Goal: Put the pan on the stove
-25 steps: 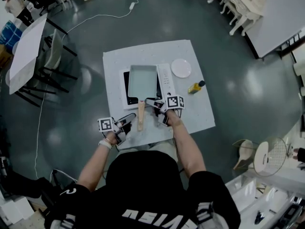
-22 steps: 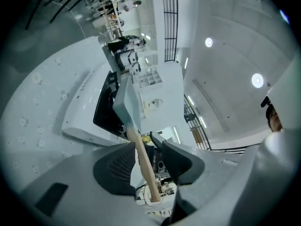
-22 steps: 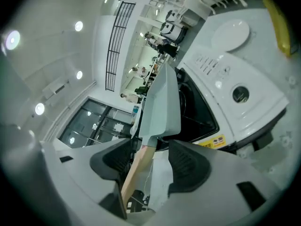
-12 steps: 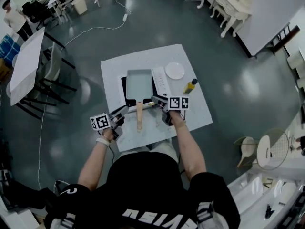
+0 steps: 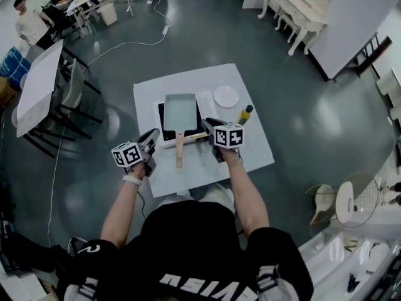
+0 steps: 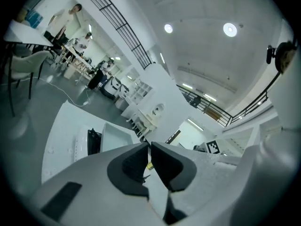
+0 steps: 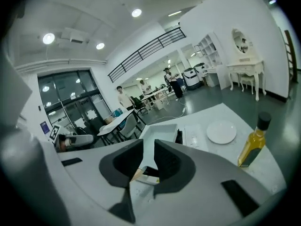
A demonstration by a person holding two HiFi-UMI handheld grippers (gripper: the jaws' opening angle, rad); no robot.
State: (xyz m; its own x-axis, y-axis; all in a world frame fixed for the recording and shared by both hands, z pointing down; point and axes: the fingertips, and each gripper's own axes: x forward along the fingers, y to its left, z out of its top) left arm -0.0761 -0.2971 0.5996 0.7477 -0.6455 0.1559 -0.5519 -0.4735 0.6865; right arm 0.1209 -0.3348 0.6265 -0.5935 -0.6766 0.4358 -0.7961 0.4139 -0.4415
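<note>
Over table (image 5: 254, 144), left hand-held gripper (image 6: 148, 146) just shut, right hand-held gripper (image 7: 148, 144) just narrowed, empty.

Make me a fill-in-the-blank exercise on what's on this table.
1. The rectangular pan sits on the ____.
2. Its wooden handle points toward the ____.
3. The white plate has ____ on it.
4. The oil bottle has a ____ cap.
Missing words: stove; person; nothing; black.
</note>
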